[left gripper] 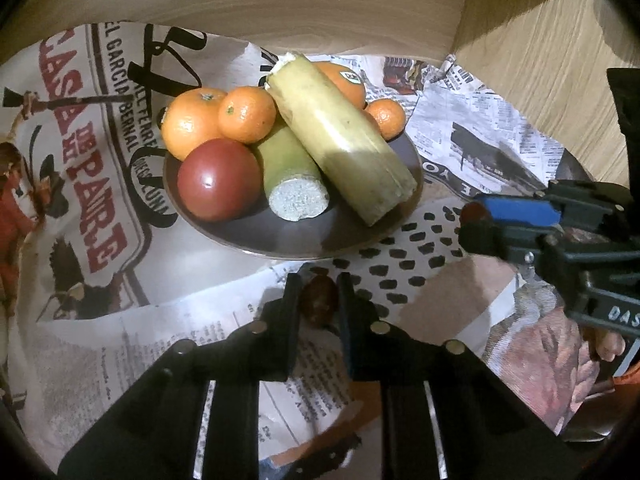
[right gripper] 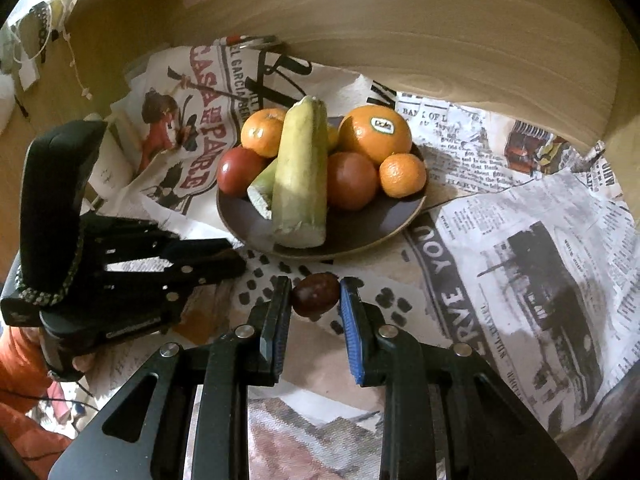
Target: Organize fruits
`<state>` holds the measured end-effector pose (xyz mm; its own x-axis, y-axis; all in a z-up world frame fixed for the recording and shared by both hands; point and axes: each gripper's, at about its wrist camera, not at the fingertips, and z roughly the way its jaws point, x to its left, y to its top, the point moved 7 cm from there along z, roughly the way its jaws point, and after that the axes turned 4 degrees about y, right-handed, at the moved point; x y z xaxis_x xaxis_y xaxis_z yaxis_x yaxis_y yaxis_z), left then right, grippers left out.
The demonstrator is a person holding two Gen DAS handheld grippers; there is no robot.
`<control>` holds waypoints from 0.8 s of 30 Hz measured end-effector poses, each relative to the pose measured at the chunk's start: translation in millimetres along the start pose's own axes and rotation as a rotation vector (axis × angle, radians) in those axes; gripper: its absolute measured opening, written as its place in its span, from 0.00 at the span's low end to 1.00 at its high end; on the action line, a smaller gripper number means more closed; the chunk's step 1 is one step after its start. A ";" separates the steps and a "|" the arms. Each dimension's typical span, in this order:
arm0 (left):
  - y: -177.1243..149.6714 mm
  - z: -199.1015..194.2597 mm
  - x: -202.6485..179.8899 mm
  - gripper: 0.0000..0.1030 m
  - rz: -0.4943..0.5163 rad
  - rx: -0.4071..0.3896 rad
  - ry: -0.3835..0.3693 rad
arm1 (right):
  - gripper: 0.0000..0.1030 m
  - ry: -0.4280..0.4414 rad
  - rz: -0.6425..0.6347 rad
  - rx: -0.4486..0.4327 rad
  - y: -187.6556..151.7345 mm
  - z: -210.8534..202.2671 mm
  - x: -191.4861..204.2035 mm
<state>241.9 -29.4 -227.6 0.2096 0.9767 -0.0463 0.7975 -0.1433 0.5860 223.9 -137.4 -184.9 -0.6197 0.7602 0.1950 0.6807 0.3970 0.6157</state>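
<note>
Gripping dates, both grippers near plate rim [right gripper: 412,210]

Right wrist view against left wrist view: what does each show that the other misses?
Only the right wrist view shows the second tomato behind the long pale stalk, and the sticker face-on on the big orange.

Only the left wrist view shows the round cut face of the green stalk.

Both show the dark plate heaped with fruit on newspaper. Each gripper is shut on a small dark brown fruit: the left gripper on one, the right gripper on another.
</note>
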 end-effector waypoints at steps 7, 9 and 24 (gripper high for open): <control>13.3 -23.1 12.8 0.16 -0.023 -0.060 0.002 | 0.22 -0.024 -0.001 -0.021 13.1 -0.1 -8.5; 19.7 -28.1 16.9 0.16 -0.030 -0.079 0.002 | 0.22 -0.034 0.001 -0.025 17.0 0.6 -12.6; 31.5 -14.1 34.2 0.16 -0.052 -0.084 -0.003 | 0.22 -0.065 0.029 0.020 31.8 32.8 -37.6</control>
<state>266.2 1.7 -199.3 0.1708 0.9820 -0.0807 0.7574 -0.0785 0.6482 281.6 -136.5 -197.6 -0.5733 0.8032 0.1618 0.7062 0.3842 0.5947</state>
